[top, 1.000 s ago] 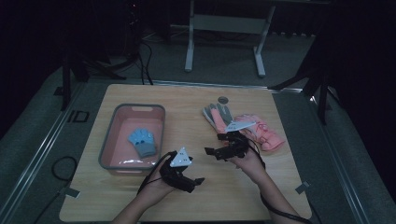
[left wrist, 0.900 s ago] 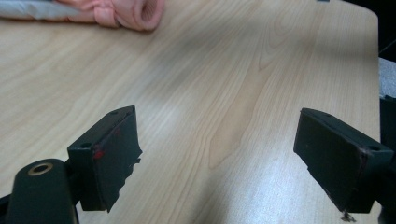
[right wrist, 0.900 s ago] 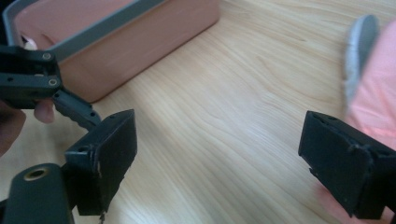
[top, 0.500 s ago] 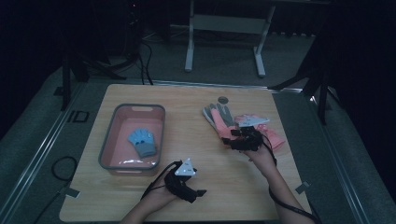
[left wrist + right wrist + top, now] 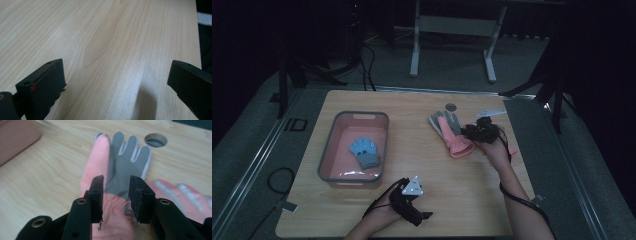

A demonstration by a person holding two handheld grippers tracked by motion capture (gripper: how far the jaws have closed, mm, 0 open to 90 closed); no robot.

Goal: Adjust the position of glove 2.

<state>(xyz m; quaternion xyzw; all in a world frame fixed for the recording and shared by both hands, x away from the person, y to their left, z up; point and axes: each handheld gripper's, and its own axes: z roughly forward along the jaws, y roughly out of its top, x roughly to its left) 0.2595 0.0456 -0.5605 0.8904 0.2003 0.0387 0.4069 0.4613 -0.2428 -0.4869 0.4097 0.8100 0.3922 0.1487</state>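
Your right gripper [image 5: 115,200] sits over the cuff end of the pink and grey glove [image 5: 117,167], at the far right part of the table [image 5: 422,145] as the high view shows it. Its jaws have just been closing, and the cuff lies between them, but in the right gripper view a gap still shows on both sides, so the pads are not yet pressing on the fabric. The glove lies flat with its fingers pointing away from you, toward a round hole [image 5: 156,140] in the table just beyond the fingertips. A second pink glove [image 5: 185,195] lies just beside it on the right of that view, blurred.

Your left gripper [image 5: 414,207] is low over the near edge of the table, well apart from the gloves. Its jaws have just been opening and now stand wide apart with only bare wood between them in the left gripper view; it holds nothing.

On the left part of the table stands a pink tub with a grey rim [image 5: 329,150], and a blue and grey glove [image 5: 366,153] lies inside it, near the middle of its floor.
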